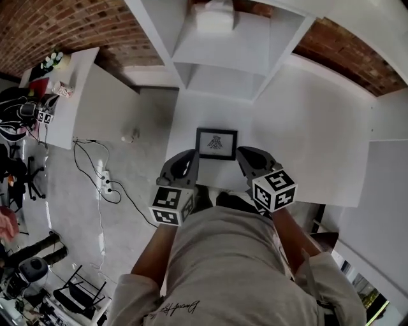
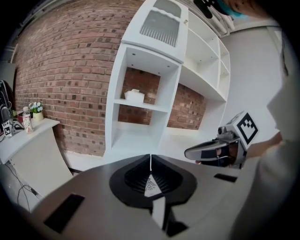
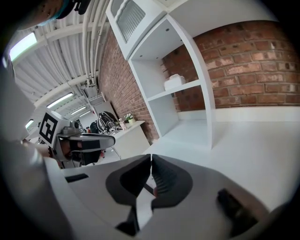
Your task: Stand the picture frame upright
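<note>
Reaching forward from a grey shirt point(image 1: 236, 267), whose hem carries a line of script too small to read, both forearms run side by side toward the white table point(image 1: 319, 127). Each ends in a cube of black-and-white square markers, and no lettering shows on them. The left gripper point(image 1: 190, 156) and the right gripper point(image 1: 243, 153) point ahead and somewhat downward. In its own view each has its tongs pressed together at the tips, with nothing pinched between them. Just past the tips and between the two grippers, the picture frame point(image 1: 217, 143) lies face up on the table. It has a dark border round a pale sheet with a small dark drawing, and no words on it can be read. Beyond it stands a white shelf unit point(image 1: 220, 76) with a white box point(image 1: 214, 19) on a shelf, and a brick wall point(image 1: 57, 25) lies behind.
</note>
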Available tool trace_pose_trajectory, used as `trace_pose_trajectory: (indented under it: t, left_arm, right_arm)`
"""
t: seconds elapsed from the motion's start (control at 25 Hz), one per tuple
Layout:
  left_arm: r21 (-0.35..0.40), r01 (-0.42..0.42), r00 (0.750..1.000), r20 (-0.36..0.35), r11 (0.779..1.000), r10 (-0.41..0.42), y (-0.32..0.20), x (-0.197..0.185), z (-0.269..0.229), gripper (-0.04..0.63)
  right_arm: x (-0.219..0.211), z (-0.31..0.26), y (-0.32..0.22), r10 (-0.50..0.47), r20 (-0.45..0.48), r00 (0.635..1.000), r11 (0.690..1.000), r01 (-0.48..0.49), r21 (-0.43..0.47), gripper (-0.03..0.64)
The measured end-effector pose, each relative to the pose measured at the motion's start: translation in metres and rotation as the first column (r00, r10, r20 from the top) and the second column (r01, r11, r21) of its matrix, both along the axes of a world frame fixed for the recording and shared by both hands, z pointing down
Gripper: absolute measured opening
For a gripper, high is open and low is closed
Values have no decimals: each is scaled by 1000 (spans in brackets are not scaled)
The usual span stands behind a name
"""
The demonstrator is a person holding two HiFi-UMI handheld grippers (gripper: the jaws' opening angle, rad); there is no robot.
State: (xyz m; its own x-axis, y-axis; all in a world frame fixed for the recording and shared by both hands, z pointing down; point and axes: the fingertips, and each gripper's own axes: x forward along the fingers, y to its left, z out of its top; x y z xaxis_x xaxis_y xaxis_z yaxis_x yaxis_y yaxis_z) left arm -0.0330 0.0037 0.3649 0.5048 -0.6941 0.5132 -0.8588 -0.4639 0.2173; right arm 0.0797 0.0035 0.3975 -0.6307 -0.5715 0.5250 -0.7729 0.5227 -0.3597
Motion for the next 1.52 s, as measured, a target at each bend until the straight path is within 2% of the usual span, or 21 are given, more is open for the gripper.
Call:
trace_pose_trajectory:
  t: [0.24,0.48,0.76,1.0,1.16,1.2,1.52]
  left_arm:
    - [-58,-46,999,15,997,47,-16,-9,36,20]
    - [-151,-58,998,-16,987,56,-29,-18,73,21]
    - [-211,-85,996,10,974,89,-39,-21,110,21]
    - [-267,-90,995,16,959,98,-43,-18,139,23]
    - [-306,-87,995,14,948,95,-45,-15,155,70]
    - [-313,-86,995,17,946,96,-46,-15,159,76]
    - [-380,-87,993,38,921,109,-51,-12,185,125]
  right_arm:
    - [2,30,-13,52,-63,997,998,-54,-31,29]
    - [1,64,-20,91,-103,991,992,-99,-83,29]
    - [6,97,-33,131,-148,980,981,-149,-125,31]
    - [11,125,-37,126,-173,977,974,-155,-166,32]
    - [15,141,-37,128,-185,974,965,-165,-203,45]
    - [16,144,-37,133,-187,973,963,-172,-210,68]
    - [14,157,-40,141,-184,973,951,-185,-249,98]
